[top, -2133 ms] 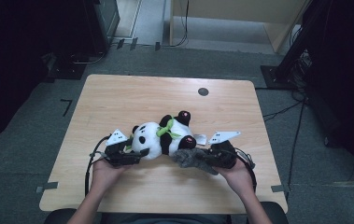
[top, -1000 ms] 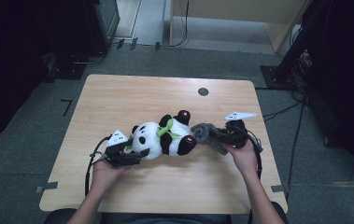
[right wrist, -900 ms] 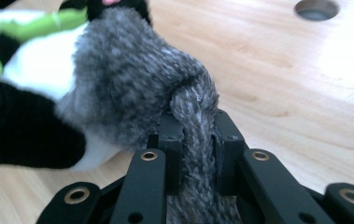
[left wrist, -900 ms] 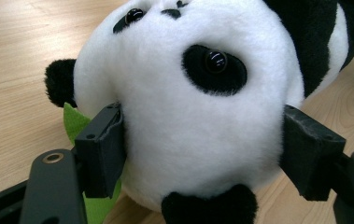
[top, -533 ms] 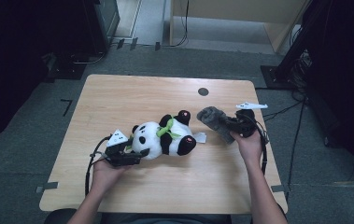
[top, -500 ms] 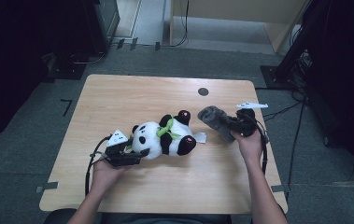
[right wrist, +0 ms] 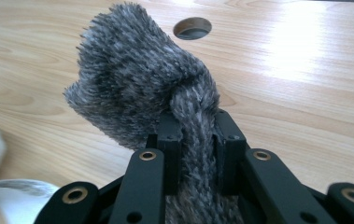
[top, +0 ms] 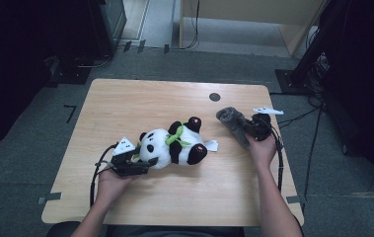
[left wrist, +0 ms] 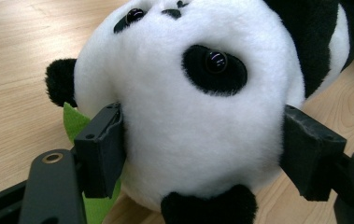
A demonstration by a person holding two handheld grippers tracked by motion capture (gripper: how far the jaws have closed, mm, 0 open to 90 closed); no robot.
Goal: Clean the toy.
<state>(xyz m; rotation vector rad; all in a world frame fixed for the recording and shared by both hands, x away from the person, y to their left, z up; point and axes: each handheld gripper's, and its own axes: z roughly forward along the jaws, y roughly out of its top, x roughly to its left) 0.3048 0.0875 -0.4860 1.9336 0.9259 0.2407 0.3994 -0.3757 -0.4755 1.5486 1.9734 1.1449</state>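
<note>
Two hand-held grippers work a plush panda and a fuzzy grey cloth on a pale wooden table (top: 125, 103).

At lower left of the high view, the left gripper (top: 142, 162) clamps the white head of the black-and-white plush panda with a green scarf (top: 174, 145), lying at centre. At right, the right gripper (top: 246, 129) pinches the grey fuzzy knitted cloth (top: 231, 118) tightly near a round table hole (top: 214, 97).

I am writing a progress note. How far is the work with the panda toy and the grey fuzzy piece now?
Done: the grey fuzzy piece is off the panda and apart from it. In hand: the right gripper is shut on it above the table; the left gripper clamps the panda's head. Left: probably setting the piece down.
</note>
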